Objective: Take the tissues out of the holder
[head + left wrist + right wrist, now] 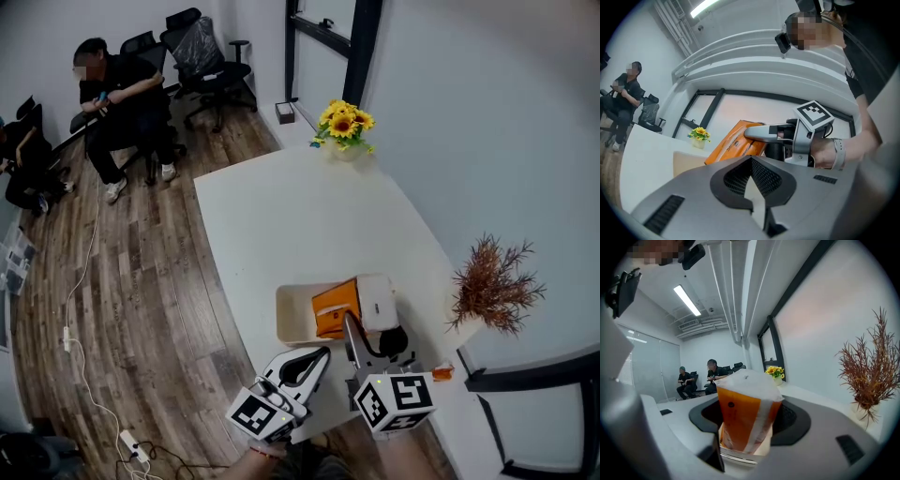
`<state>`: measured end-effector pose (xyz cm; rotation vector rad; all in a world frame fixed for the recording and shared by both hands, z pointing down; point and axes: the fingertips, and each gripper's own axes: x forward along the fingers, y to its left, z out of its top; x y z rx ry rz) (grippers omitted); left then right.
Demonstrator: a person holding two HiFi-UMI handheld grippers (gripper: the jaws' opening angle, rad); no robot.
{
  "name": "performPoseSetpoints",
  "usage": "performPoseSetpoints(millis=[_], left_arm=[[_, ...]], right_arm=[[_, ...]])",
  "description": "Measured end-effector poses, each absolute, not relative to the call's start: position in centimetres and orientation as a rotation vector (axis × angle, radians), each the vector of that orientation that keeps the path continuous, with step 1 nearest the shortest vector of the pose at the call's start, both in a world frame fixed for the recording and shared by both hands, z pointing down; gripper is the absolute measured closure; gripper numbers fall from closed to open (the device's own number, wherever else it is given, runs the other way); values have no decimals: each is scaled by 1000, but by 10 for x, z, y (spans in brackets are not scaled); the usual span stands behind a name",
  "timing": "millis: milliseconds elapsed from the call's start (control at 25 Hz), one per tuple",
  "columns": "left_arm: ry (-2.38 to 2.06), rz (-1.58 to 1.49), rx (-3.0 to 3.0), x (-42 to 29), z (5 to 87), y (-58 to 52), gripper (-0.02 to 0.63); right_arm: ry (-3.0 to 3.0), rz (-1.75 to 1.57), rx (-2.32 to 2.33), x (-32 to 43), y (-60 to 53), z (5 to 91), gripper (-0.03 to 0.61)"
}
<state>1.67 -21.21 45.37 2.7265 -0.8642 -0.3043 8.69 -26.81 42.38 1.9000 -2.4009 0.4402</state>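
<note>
An orange-and-white tissue pack (pixel 336 307) stands tilted over the right end of the cream holder (pixel 295 317) on the white table. My right gripper (pixel 349 324) is shut on the pack, one jaw on each side. In the right gripper view the pack (pixel 743 420) fills the gap between the jaws, with the holder's rim (pixel 740 454) just below it. My left gripper (pixel 323 352) hovers near the table's front edge, short of the holder, shut with nothing between its fingers. The left gripper view shows its closed tips (pixel 751 161), the pack (pixel 733 140) and the right gripper's jaw (pixel 761 132) beyond.
A white block (pixel 378 300) lies right of the holder. A sunflower vase (pixel 344 125) stands at the table's far end and a dried plant (pixel 492 286) at the right edge. Two people sit on chairs (pixel 117 98) at the back left; a cable (pixel 80 309) runs along the wooden floor.
</note>
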Motion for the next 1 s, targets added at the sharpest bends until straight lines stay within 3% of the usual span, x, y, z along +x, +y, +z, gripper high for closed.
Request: performPoseSetpoints(millis=[1000], left_arm=[[-826,-316,2757,21,434,-211,606]], right_arm=[[-2439,375,1912,86,-264,395,302]])
